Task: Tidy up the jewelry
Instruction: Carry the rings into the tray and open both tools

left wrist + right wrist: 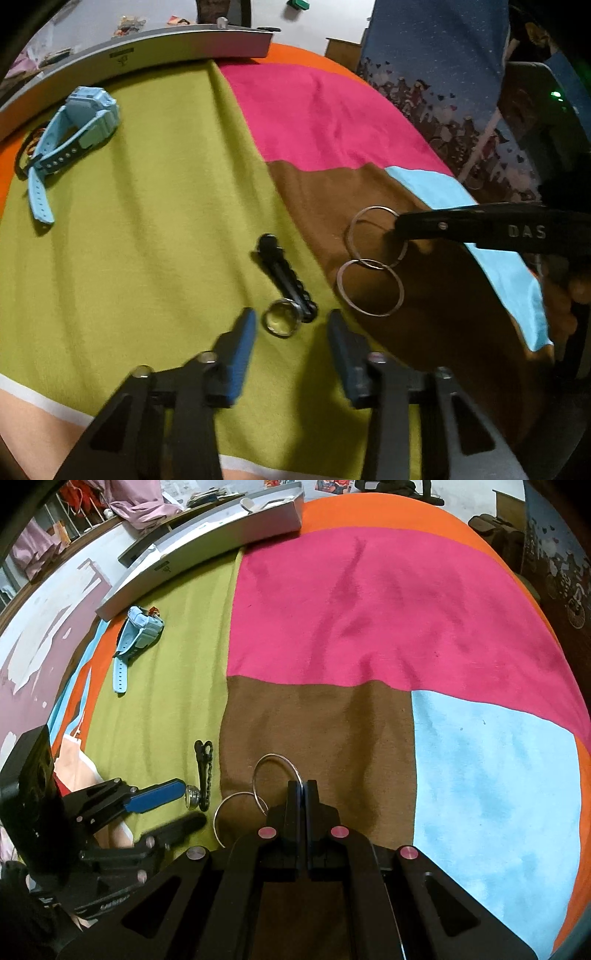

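— Look, the right gripper [303, 788] has its fingers pinched flat together on the upper of the two linked metal rings [375, 264]. The second ring hangs off the first and rests on the brown patch of the bedspread [369, 609], toward the near edge of the bed.

— And the left gripper [291, 328]?

— Wide open, nothing in it. Its blue-padded fingers [240, 343] sit either side of the small silver ring [279, 317], which lies on the green patch against the end of the black beaded bracelet [286, 273].

— So that's the next grab, I'd guess.

— Seems so. The ring touches the bracelet, so I'd come straight down and close on the ring alone, low against the cloth. Otherwise the beads may get dragged along. The bedding is soft too; press too hard and the ring could sink or tip.

— Where does it all go?

— Probably the long silver box [147, 48] at the far edge of the bed. The light-blue watch [74, 129] lies just in front of it, with something dark and orange tucked behind that I can't make out.

— The right one should lift slowly, then.

— Yes, the lower ring will swing and might snag.
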`<state>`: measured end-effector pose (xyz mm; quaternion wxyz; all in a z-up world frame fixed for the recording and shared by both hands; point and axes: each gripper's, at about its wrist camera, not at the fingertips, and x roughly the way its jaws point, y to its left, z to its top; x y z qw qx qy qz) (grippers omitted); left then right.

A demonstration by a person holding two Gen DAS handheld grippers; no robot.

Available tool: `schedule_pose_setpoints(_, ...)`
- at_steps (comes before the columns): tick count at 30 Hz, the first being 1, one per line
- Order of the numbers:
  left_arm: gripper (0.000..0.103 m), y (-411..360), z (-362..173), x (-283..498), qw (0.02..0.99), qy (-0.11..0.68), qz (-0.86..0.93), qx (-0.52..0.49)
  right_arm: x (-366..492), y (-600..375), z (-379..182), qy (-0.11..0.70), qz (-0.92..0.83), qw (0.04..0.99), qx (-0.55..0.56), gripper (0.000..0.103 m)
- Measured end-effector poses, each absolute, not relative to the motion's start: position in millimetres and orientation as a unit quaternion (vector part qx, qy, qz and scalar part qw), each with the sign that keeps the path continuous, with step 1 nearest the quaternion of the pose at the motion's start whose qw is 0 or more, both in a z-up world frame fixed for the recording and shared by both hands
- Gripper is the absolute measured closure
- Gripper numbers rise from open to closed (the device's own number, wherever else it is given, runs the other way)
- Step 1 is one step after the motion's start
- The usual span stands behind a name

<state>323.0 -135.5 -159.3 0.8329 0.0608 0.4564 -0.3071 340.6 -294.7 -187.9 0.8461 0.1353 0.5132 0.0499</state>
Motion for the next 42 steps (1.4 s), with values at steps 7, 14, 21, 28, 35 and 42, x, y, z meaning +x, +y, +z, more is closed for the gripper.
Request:
schedule_pose_setpoints(7, 0.084, -132.0, -161.4, 325.0, 0.835, 0.458, -0.301, 0.049, 340.6, -284.1, -186.1, 0.499, 0.064, 0.854, 0.135, 0.101)
schedule_pose_setpoints(14, 0.084, -120.4, -147.5, 325.3, 0.849, 0.444, -0.284, 0.023, 336.2, -277.5, -156.2, 0.433, 0.085, 0.889, 0.119, 0.101)
schedule_pose_setpoints(21, 0.084, -96.9, -102.8, 341.7, 0.877, 0.411, -0.249, -0.024, 339.9, -274.2, -87.8, 0.312, 0.093, 0.942, 0.082, 0.101)
schedule_pose_setpoints(28, 0.084, -67.6, -34.2, 399.7, 0.906, 0.362, -0.209, -0.069, 396.8, -271.8, -26.0, 0.222, 0.098, 0.965, 0.101, 0.101)
schedule_pose_setpoints(35, 0.084, -42.3, -5.4, 486.5, 0.927, 0.336, -0.147, -0.08, 481.7, -259.1, -10.3, 0.188, 0.125, 0.966, 0.128, 0.101)
schedule_pose_setpoints(42, 0.084, -26.3, -29.0, 547.3, 0.92, 0.369, -0.114, -0.072, 536.2, -240.8, -54.5, 0.218, 0.14, 0.953, 0.155, 0.101)
